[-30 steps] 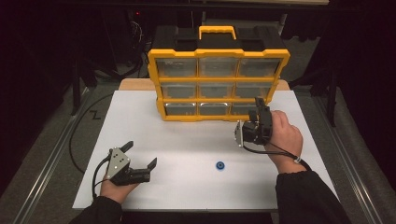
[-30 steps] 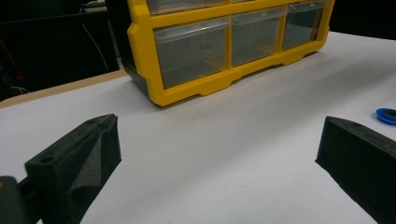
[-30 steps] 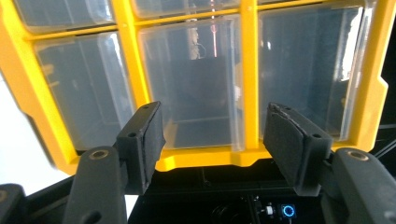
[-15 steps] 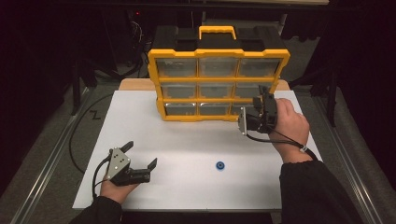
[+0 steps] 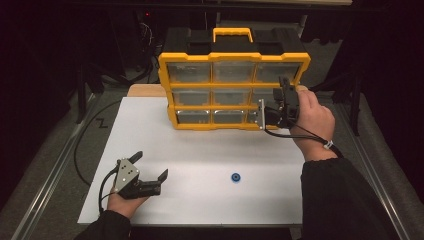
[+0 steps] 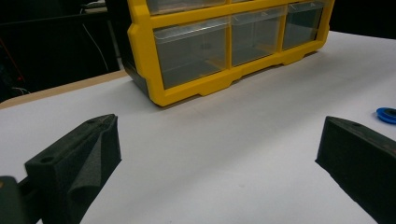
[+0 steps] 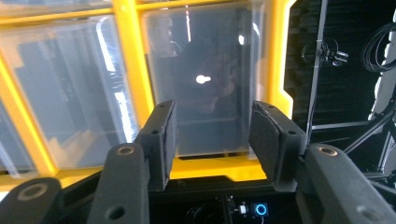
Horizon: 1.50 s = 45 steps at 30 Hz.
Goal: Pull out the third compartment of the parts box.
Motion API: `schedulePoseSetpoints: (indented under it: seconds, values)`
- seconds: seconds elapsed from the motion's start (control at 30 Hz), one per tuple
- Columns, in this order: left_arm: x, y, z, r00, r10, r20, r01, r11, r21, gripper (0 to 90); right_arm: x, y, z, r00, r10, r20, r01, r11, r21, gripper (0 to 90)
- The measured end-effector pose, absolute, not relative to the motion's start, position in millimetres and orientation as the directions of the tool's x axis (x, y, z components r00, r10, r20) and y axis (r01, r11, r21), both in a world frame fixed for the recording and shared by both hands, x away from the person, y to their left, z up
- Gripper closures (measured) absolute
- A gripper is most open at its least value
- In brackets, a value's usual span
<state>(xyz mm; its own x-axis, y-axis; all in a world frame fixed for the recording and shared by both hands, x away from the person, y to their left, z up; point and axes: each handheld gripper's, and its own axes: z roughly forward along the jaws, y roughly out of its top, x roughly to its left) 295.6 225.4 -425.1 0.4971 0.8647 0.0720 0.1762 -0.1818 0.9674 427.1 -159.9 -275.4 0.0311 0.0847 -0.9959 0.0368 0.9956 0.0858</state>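
Note:
A yellow organiser (image 5: 235, 82) with clear drawers stands at the back of the white table (image 5: 210, 150). My right gripper (image 5: 280, 97) is held up against its right column, open. In the right gripper view its jaws (image 7: 212, 144) frame a clear drawer front (image 7: 205, 70) beside a yellow frame bar (image 7: 130, 70), with nothing between them. My left gripper (image 5: 150, 166) rests near the front left of the table, wide open and empty (image 6: 217, 158). A small blue ring-shaped piece (image 5: 235, 177) lies on the table at front centre, off the left gripper's right jaw (image 6: 386, 114).
The organiser (image 6: 210, 86) has a yellow carry handle (image 5: 232, 34) on top. A wooden edge (image 5: 145, 91) shows behind the table's left rear. Black cables (image 5: 85, 145) run along the floor at the left. Dark stands and cables show to the organiser's right (image 7: 327, 51).
My right gripper has moved up and forward, from beside the bottom drawers to the right column of drawers. The left gripper and the blue piece have stayed put.

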Motion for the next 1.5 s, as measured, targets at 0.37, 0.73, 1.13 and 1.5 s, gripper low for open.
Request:
schedulePoseSetpoints:
  seconds: [0.37,0.73,1.13,1.5]
  values:
    - [296,225,-425,0.497,0.865,0.071,0.175,-0.181,0.968,0.4,439,-158,-258,0.057,0.073,-0.996,0.037,0.996,0.075,61.7]
    - [296,225,-425,0.502,0.862,0.070,0.172,-0.179,0.969,0.4,453,-157,-251,0.062,0.053,-0.997,0.059,0.997,0.057,74.0]
    - [296,225,-426,0.505,0.861,0.066,0.175,-0.177,0.968,0.3,461,-157,-250,0.063,0.029,-0.998,0.059,0.998,0.033,78.8]
    - [297,225,-426,0.506,0.860,0.064,0.177,-0.176,0.968,0.4,464,-156,-253,0.085,0.011,-0.996,0.067,0.998,0.017,81.3]
